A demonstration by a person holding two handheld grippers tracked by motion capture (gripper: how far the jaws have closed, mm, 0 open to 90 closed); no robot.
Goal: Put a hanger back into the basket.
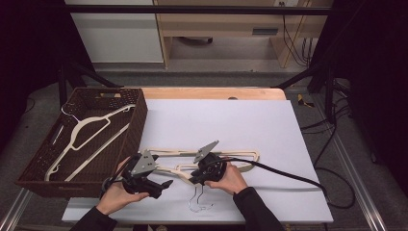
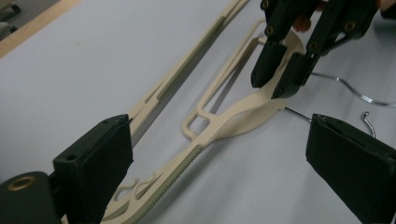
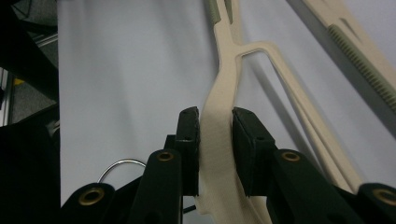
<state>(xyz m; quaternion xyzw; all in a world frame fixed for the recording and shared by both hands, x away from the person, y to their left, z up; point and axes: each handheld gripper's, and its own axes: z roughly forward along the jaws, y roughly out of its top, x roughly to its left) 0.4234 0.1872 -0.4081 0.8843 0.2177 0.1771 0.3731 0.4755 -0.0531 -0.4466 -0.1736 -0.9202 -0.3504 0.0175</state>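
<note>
- The right gripper [image 3: 215,149] squeezes the neck of a cream hanger [image 3: 219,140] lying on the white worktop [image 1: 250,120].
- The left gripper [image 2: 219,168] has its jaws wide apart, holding nothing, near the hanger.

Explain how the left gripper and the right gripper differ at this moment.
The right gripper is shut on the neck of a cream hanger; the left gripper is open and holds nothing. The right stands over the hanger's middle; the left sits nearer the basket. Both have black jaws.

A white table [image 1: 250,125] bears cream hangers [image 1: 240,156] and a brown basket [image 1: 137,120].
</note>
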